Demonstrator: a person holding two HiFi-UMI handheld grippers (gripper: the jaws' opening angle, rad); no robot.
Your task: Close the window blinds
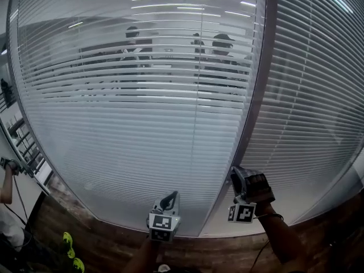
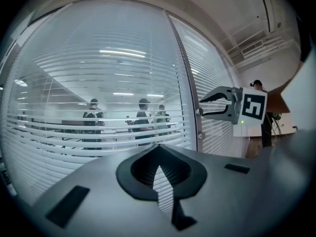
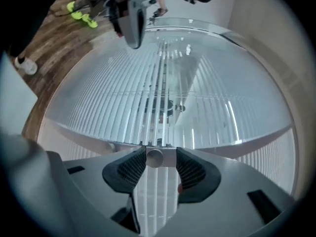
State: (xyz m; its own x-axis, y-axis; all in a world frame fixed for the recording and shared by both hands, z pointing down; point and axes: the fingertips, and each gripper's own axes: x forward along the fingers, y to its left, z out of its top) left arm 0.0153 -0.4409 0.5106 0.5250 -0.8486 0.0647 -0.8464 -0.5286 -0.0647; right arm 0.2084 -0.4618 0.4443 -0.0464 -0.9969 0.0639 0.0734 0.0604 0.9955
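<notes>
While our left tongs (image 1: 168, 199) hover before the blinds (image 1: 131, 147) with jaws shut on nothing, our right tongs (image 1: 235, 175) sit at the frame (image 1: 260, 84) between the two panes. Their jaws stand apart on either side of a small round knob (image 3: 154, 158) without clamping it. The blinds fill the pane straight ahead of us, left of that frame, and their slats stand partly open across an upper band, where people (image 1: 132, 41) show through.
</notes>
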